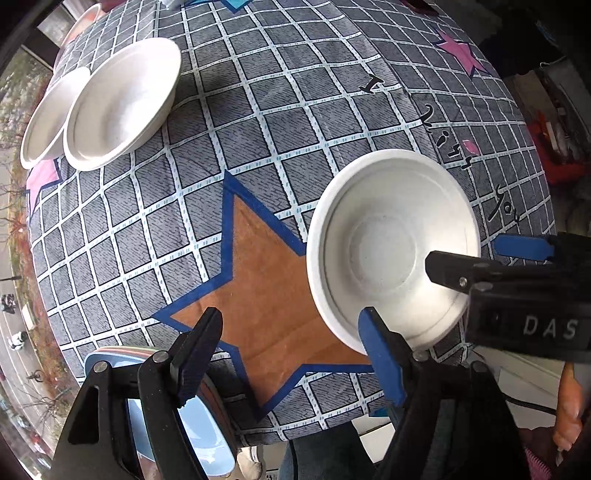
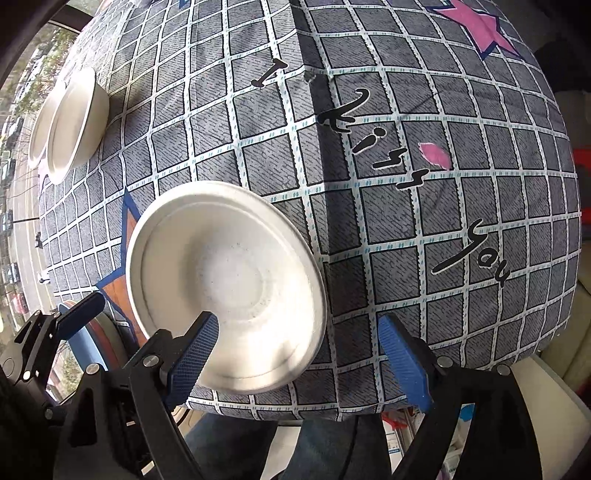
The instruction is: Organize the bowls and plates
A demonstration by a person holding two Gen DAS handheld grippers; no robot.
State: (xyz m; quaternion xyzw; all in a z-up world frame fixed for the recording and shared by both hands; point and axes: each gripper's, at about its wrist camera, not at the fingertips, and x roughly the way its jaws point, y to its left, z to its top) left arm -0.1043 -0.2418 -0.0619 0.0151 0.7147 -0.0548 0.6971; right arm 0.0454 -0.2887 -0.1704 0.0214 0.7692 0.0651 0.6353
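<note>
A white bowl [image 1: 391,247] [image 2: 225,284] sits on the checked tablecloth near the front edge, beside a brown star. My right gripper [image 2: 299,354] is open; its left finger reaches into the bowl and its right finger is outside the rim. It also shows in the left wrist view [image 1: 491,258]. My left gripper [image 1: 291,354] is open above the brown star, left of the bowl. Two more white bowls [image 1: 122,103] [image 2: 74,122] stand side by side at the far left. A stack of coloured plates [image 1: 207,413] lies under my left gripper's left finger.
The table's front edge [image 1: 314,428] is just ahead of both grippers, with a person's legs below it. A pink dish [image 1: 85,22] sits at the far left corner. Clutter and a red object [image 1: 554,147] lie off the table's right side.
</note>
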